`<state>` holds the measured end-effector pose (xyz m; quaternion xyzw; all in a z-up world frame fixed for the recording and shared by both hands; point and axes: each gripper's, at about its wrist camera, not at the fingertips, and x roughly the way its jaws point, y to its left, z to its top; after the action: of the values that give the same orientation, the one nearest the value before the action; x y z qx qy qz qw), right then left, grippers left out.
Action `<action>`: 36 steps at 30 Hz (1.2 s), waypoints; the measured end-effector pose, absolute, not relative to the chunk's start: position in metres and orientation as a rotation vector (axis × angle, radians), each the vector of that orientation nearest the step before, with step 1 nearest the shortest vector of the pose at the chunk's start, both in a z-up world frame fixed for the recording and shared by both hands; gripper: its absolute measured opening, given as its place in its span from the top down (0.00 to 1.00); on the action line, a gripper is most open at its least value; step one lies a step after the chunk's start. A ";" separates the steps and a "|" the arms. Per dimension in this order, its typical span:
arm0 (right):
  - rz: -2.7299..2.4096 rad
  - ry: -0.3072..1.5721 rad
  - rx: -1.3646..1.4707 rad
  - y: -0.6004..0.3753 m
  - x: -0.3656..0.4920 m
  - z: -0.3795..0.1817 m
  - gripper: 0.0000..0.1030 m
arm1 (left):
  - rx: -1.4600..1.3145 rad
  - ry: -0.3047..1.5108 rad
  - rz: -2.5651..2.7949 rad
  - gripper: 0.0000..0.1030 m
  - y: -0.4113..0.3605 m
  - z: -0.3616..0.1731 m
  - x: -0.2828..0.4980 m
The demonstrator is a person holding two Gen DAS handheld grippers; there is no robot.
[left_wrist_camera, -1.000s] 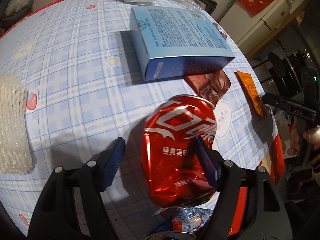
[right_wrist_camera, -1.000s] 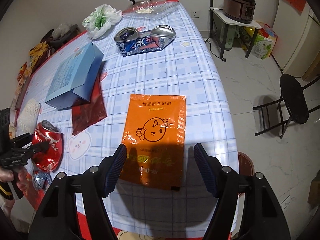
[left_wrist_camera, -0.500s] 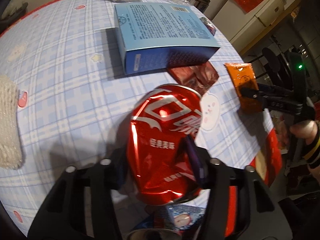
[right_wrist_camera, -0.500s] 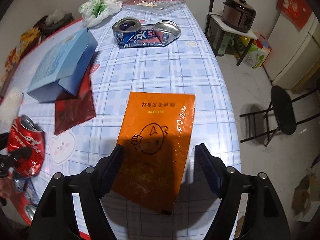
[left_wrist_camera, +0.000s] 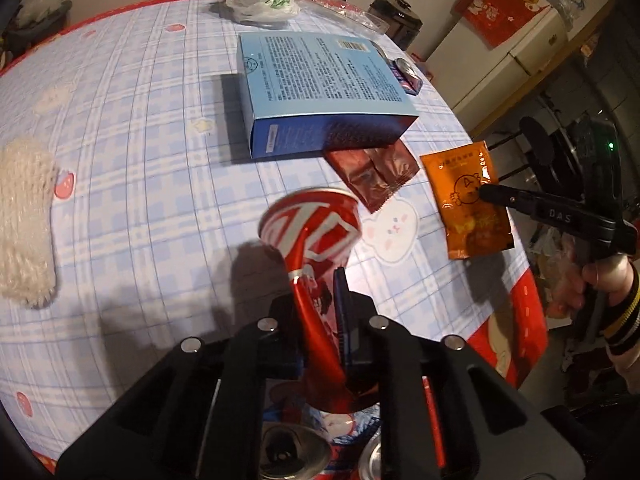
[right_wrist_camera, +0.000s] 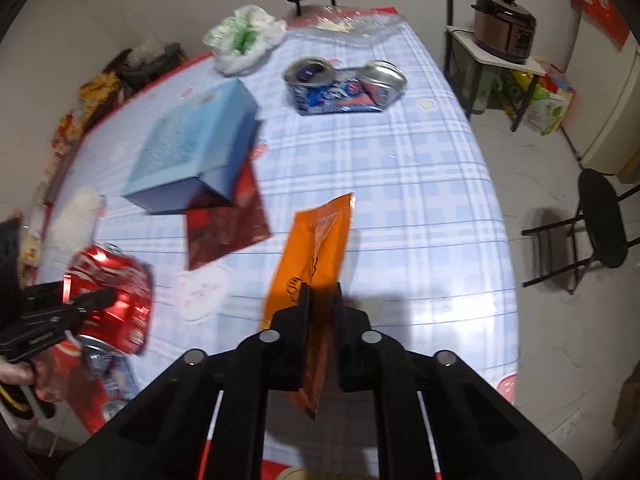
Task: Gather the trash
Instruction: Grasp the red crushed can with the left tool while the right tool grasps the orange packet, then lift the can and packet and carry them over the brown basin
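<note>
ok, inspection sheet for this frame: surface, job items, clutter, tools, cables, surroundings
Surface: table under a blue checked cloth.
Job's things: crushed red can, orange packet, dark red wrapper, blue box, flattened blue can.
Clutter: white plastic bag, white knit cloth.
Tools: left tool shut on the crushed red can; right tool shut on the orange packet.
Cables: nothing seen.
Surroundings: black stool, rice cooker on a side stand.

Dim indoor light falls from above. Glare whitens the desk (right_wrist_camera: 452, 320) just right of the right tool (right_wrist_camera: 320, 300). Dark shadows spread beneath both tools. Motion blur smears the right wrist view; fisheye bends every edge, corners black.
</note>
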<state>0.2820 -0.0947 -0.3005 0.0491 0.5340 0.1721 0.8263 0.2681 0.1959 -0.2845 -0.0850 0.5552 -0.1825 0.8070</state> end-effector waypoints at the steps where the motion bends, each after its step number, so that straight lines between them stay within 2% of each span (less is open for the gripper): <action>1: 0.371 1.134 0.101 -0.092 0.281 -0.299 0.92 | -0.189 1.192 -0.392 0.85 0.196 -0.286 0.267; 10: 0.409 1.085 0.147 -0.093 0.265 -0.286 0.96 | -0.202 1.174 -0.391 0.85 0.197 -0.277 0.258; 19: 0.365 0.982 0.233 -0.146 0.230 -0.252 0.96 | -0.185 1.115 -0.433 0.85 0.173 -0.243 0.250; 28: 0.216 0.894 0.312 -0.252 0.179 -0.229 0.96 | -0.078 1.066 -0.583 0.85 0.071 -0.205 0.250; 36: 0.064 0.861 0.384 -0.358 0.136 -0.232 0.96 | 0.040 1.075 -0.730 0.85 -0.063 -0.195 0.249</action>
<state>0.1365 -0.3585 -0.2316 0.1848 0.4147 0.0306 0.8904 0.2495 -0.0634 -0.1948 0.0187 0.5003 -0.3400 0.7961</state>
